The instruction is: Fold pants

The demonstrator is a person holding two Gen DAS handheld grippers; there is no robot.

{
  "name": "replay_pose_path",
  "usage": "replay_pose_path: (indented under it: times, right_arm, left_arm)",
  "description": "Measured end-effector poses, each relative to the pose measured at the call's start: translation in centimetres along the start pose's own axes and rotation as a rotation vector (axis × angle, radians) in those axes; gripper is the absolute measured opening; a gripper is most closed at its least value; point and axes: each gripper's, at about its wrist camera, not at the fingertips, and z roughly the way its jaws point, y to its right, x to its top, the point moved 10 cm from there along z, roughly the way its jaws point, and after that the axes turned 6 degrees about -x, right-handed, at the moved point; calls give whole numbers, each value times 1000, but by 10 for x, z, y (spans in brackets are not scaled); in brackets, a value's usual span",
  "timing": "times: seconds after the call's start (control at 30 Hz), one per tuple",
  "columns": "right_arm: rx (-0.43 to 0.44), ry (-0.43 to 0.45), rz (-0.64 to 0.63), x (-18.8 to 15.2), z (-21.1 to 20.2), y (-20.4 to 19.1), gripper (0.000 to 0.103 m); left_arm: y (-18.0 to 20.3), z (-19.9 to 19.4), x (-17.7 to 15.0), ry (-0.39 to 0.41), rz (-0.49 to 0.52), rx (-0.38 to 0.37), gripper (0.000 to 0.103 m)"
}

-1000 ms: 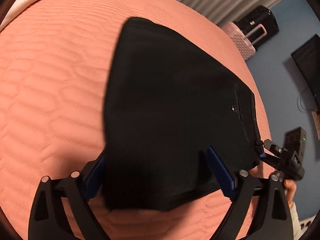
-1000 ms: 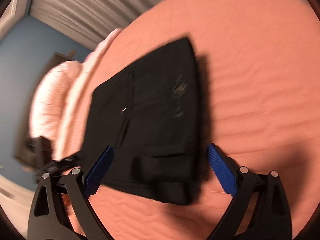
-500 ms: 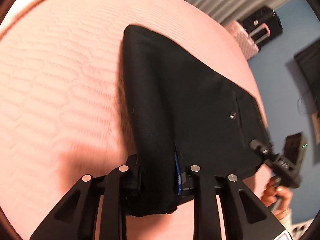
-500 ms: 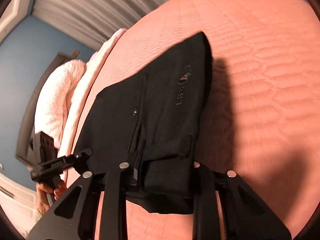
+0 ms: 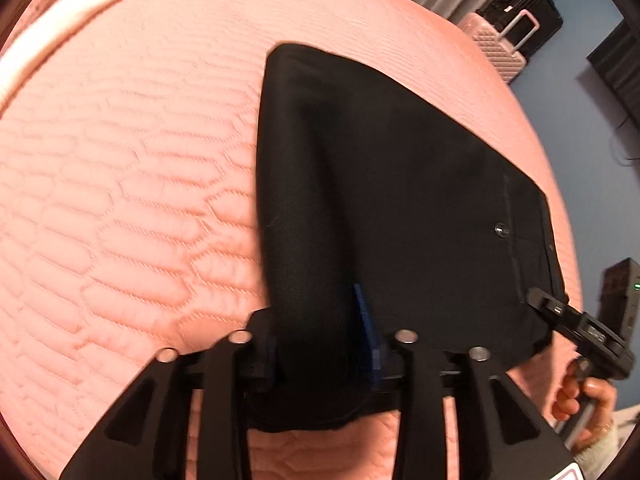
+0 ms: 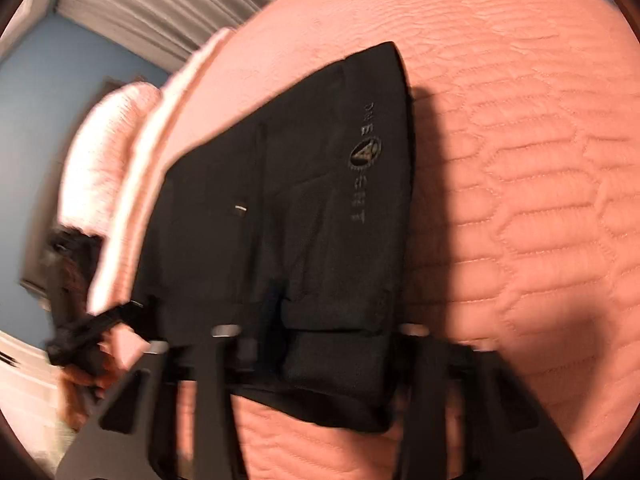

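**Both grippers grab the pants**

Since a second ago, both tools have closed onto the near edge. Left gripper pinches a bunched fold of the black pants, jaws easing apart. Right gripper grips the waistband at 6 o'clock, likewise loosening. Pants lie on the pink bedspread.

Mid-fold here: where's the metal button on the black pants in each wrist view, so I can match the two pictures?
Left wrist: the button is right of centre, near the waistband edge.
Right wrist: a small bright fastener, blurred but likely the same button, sits left of centre.
Shared landmark: the black pants on the pink quilt, an end of them between each gripper's jaws.
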Motion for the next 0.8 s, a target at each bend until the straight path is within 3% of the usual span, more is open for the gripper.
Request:
replay_pose_path:
  times: [0.07,0.13,0.2,0.27,0.4,0.47,0.53,0.67,0.8]
  right_arm:
    - [-72,68,33,7,-34,6,53]
    - [-206,196,-21,12,-77,8,54]
    - [-298,293,-122,16,-113,-12,54]
    - [-329,361,-177,19,-135,-40,54]
    - [-367,437,-230,18,-154,-86,63]
    - [-409,470,-253,17,-156,-109,73]
    - [-423,488,-254,14,-160,-117,74]
    - [-416,494,-206,1,-175,-117,91]
    - [-413,487,-208,-11,-181,-121,92]
  left_arm:
    - [-6,-16,4,21,1,67,37]
    - [-6,-48,13,91,56,208,37]
    - [15,-81,21,196,193,339,50]
    - [38,-97,24,246,268,398,61]
    - [88,-109,26,289,328,368,66]
    - [102,-118,25,304,323,353,71]
    - [116,-122,28,314,305,333,72]
    - [133,-139,15,314,265,303,77]
    - [140,-148,0,308,268,316,78]
